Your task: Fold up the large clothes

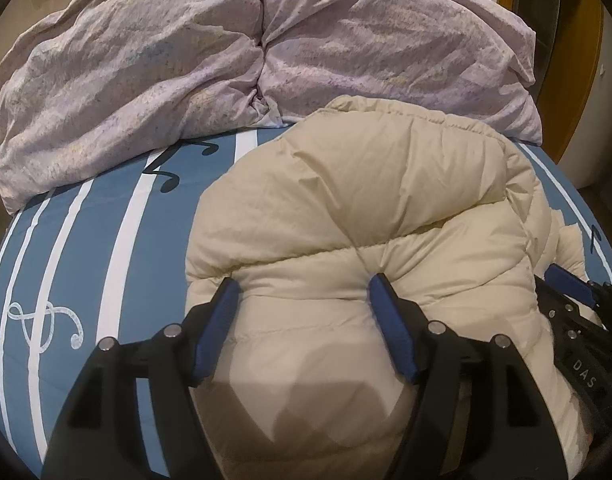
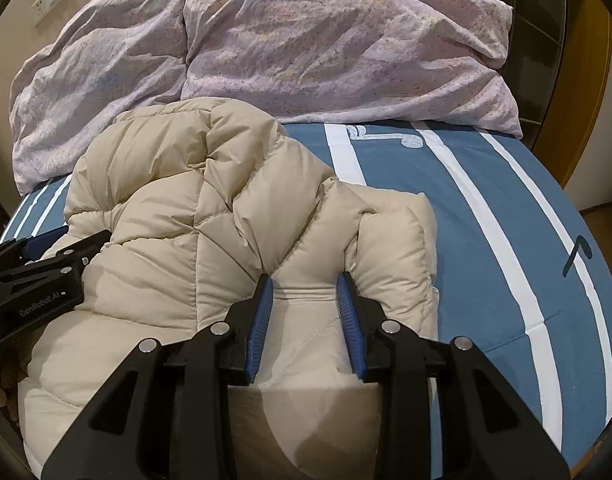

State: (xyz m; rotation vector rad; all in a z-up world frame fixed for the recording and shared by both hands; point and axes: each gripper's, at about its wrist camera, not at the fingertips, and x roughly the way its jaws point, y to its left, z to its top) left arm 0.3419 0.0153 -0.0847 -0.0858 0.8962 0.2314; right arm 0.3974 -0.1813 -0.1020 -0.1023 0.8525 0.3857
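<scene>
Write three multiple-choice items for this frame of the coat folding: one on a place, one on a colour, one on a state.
1. Where does the coat lie?
A. on the bed sheet
B. on the floor
C. on a chair

2. What colour is the sheet?
A. red with dots
B. blue with white stripes
C. plain green

3. How is the right gripper?
A. hanging clear above the coat
B. shut on the quilt
C. closed on a fold of the coat

Key: 1 A, the coat rests on the sheet in front of the quilt. 2 B, white stripes cross blue cloth. 3 C, padding bulges between its fingers.
</scene>
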